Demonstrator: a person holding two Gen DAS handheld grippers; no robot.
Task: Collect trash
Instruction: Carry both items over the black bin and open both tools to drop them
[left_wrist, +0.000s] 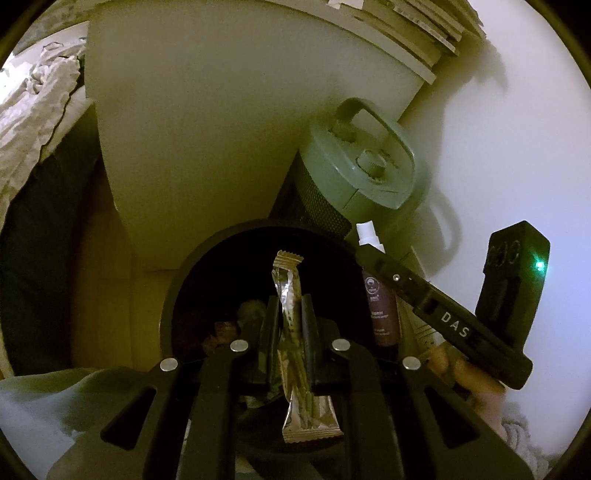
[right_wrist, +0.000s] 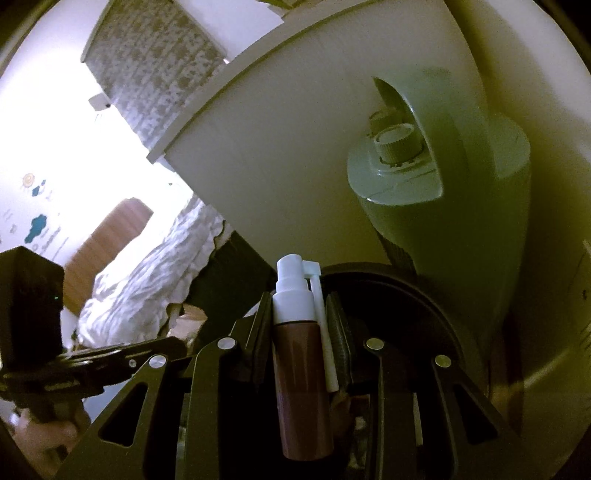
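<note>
The left gripper (left_wrist: 289, 314) is held over the mouth of a dark round bin (left_wrist: 184, 280), its jaws pinching a silvery snack wrapper (left_wrist: 291, 332) upright at mid-length, the top end poking above the pads and the bottom end hanging toward the camera. The right gripper (right_wrist: 300, 317) is closed on a brown spray bottle (right_wrist: 303, 387) with a white pump head, just beside the bin's rim and close to a green-lidded jug (right_wrist: 424, 177).

The step in hand is judged to be the drop into the bin. The wrapper is best released only once its whole length is inside the rim, since so light a thing can catch on a pad or drift. The bottle is better brought over the opening afterwards, so that the two grippers are kept apart.
</note>
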